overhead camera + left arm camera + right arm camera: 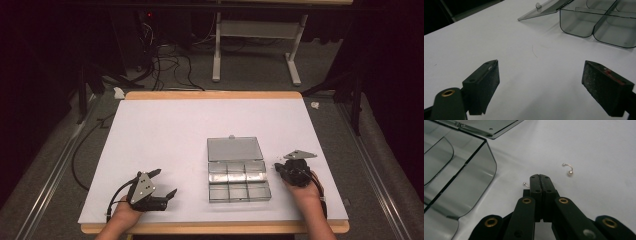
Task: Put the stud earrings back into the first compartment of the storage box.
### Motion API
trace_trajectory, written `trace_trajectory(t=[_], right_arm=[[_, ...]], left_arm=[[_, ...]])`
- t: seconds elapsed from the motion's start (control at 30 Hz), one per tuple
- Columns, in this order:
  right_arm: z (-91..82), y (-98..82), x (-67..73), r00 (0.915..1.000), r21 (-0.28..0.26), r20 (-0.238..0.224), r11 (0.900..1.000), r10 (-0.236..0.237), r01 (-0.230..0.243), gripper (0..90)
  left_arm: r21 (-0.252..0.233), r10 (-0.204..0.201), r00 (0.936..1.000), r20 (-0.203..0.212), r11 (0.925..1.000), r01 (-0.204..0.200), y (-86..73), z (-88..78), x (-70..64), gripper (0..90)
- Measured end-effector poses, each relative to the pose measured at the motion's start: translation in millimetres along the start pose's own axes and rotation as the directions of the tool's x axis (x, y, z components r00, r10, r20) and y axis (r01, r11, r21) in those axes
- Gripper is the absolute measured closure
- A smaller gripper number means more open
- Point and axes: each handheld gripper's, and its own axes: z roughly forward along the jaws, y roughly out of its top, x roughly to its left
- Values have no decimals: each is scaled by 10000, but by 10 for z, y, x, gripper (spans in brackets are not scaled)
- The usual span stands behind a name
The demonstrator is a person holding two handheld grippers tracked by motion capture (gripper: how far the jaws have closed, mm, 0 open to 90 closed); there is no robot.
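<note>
My left tongs (540, 82) sit spread wide w/ nothing between, low over the white counter (165, 130). Right tongs (540, 178) are clenched on a small curved silver barbell stud (525, 184), beside the clear smoky plastic compartment box (239, 180), lid flat open. A second pearl-tipped curved stud (569, 169) lies nearby.

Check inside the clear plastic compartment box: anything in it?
The clear plastic compartment box, its lid open flat, shows no contents in the compartments visible. A small curved pearl-tipped earring lies outside it on the white table.
</note>
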Motion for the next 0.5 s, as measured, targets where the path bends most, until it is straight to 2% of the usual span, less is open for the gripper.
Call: trace_trajectory(t=[0.07, 0.23, 0.3, 0.43, 0.5], right_arm=[[-21, -10, 4, 9999, 70, 11, 9999, -104, 104, 900], [-110, 3, -28, 10000, 195, 61, 9998, 30, -31, 871], [-154, 23, -70, 9998, 425, -11, 9989, 192, -191, 845], [-175, 62, -95, 9996, 1210, 0, 9922, 294, -292, 767], [-158, 89, -87, 9997, 1753, 81, 9842, 231, -242, 755]], left_arm=[[-3, -10, 10000, -5, 10000, 10, 0, -1, 0, 150], [-34, -47, 10000, -11, 10000, 47, -2, -2, 2, 150], [-14, -67, 10000, -2, 10000, 67, -1, 1, 4, 150], [3, 19, 10000, -12, 10000, -19, 0, -1, -2, 150], [3, 29, 10000, -12, 10000, -29, 0, -2, -3, 150]])
